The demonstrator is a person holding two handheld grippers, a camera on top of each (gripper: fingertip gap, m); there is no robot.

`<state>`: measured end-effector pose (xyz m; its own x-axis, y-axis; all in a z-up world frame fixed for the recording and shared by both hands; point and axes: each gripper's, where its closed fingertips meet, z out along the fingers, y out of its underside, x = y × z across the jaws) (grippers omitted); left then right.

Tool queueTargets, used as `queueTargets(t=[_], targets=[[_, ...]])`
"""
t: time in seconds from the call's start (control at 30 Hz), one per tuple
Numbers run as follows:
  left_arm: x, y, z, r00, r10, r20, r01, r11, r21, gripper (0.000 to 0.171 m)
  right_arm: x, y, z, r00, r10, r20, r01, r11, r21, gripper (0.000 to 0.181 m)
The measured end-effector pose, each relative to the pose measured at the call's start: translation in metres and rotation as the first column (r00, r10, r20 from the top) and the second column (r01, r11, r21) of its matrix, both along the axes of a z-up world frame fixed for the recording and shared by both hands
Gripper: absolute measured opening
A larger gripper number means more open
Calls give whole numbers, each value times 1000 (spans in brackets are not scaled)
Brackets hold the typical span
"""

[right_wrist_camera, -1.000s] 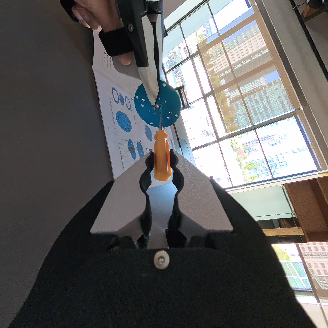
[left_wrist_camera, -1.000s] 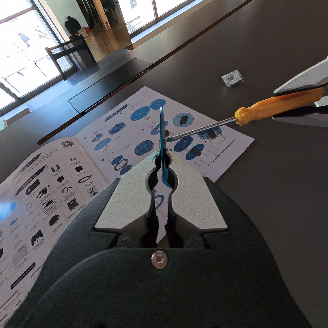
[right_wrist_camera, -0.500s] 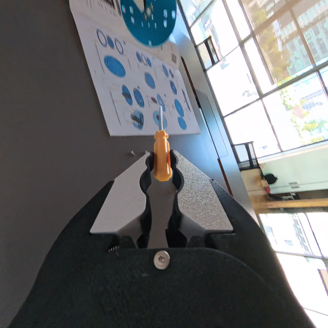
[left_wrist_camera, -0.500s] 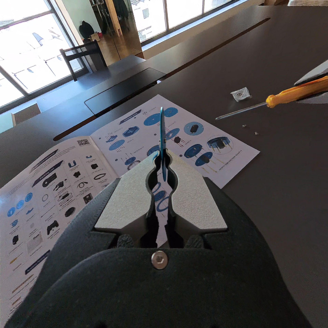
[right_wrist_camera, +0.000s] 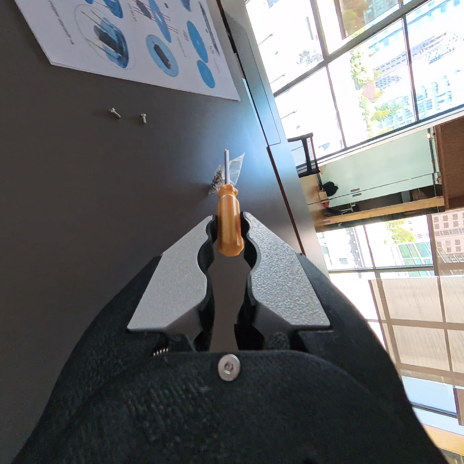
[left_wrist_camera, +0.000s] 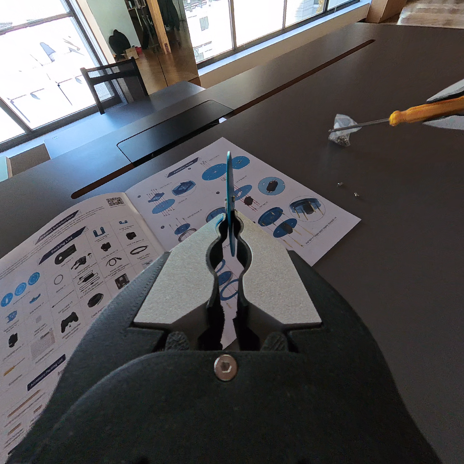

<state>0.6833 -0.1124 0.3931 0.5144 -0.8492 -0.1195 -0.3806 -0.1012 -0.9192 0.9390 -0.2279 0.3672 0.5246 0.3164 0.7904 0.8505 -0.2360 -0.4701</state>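
Observation:
My left gripper (left_wrist_camera: 229, 218) is shut on a thin blue round plate (left_wrist_camera: 229, 185), held on edge above an open printed booklet (left_wrist_camera: 251, 200) on the dark table. My right gripper (right_wrist_camera: 228, 218) is shut on the handle of an orange screwdriver (right_wrist_camera: 229, 226). Its metal shaft points at a small clear bag of screws (right_wrist_camera: 232, 168). In the left wrist view the screwdriver (left_wrist_camera: 421, 111) comes in from the far right, with its tip over the bag (left_wrist_camera: 342, 130), well away from the plate. Two loose screws (right_wrist_camera: 128, 116) lie on the table between the booklet and the bag.
The dark table (left_wrist_camera: 376, 276) has a long slot and a flush panel (left_wrist_camera: 175, 130) beyond the booklet. A dark chair (left_wrist_camera: 113, 80) stands behind it before large windows. The two loose screws also show in the left wrist view (left_wrist_camera: 347, 189). The left gripper's tips are roughly 30 centimeters from the right gripper's.
My right gripper has pulled the screwdriver away from the blue plate, off to the right, until its tip is over the screw bag. My left gripper still holds the plate, raised a little.

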Motion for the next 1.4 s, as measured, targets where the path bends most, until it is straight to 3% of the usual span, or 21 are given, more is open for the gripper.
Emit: queueTargets(t=[0.23, 0.43, 0.73, 0.83, 0.97, 1.03, 1.07, 1.13, 1.2, 1.27, 1.4], targets=[[1, 0, -5, 1000, -5, -9, 5, 1000, -14, 2, 17, -2, 5, 999, -49, -3, 49, 999, 14, 16], [4, -2, -7, 1000, -16, -12, 15, 1000, -23, 2, 12, -1, 5, 998, -17, -56, 18, 1000, 17, 16], [10, -14, 5, 999, -46, 8, 46, 999, -4, 2, 55, -15, 24, 980, -155, -127, 159, 987, 17, 17], [13, -19, 11, 998, -57, 28, 57, 998, 3, 1, 26, -13, 34, 972, -31, -233, 42, 998, 39, 17], [22, -28, 6, 993, -95, 75, 102, 991, -89, 2, -61, 3, 65, 915, 179, -361, -152, 983, 103, 17], [24, -29, -1, 991, -102, 82, 112, 985, -133, 2, -87, 17, 86, 897, 163, -410, -124, 985, 120, 17], [23, -27, -6, 992, -100, 79, 111, 982, -150, 2, -102, 22, 95, 867, 154, -474, -113, 987, 112, 17], [21, -25, -14, 993, -99, 70, 109, 979, -175, 2, -143, 25, 111, 739, 242, -628, -207, 970, 130, 16], [17, -20, -18, 994, -87, 63, 97, 979, -182, 2, -164, 29, 107, 664, 280, -693, -251, 957, 146, 17], [13, -14, -18, 995, -73, 72, 85, 979, -186, 2, -167, 34, 92, 684, 312, -660, -233, 950, 208, 16], [9, -8, -14, 990, -51, 134, 82, 968, -237, 2, -175, 25, 58, 795, 387, -468, -317, 922, 224, 16]])
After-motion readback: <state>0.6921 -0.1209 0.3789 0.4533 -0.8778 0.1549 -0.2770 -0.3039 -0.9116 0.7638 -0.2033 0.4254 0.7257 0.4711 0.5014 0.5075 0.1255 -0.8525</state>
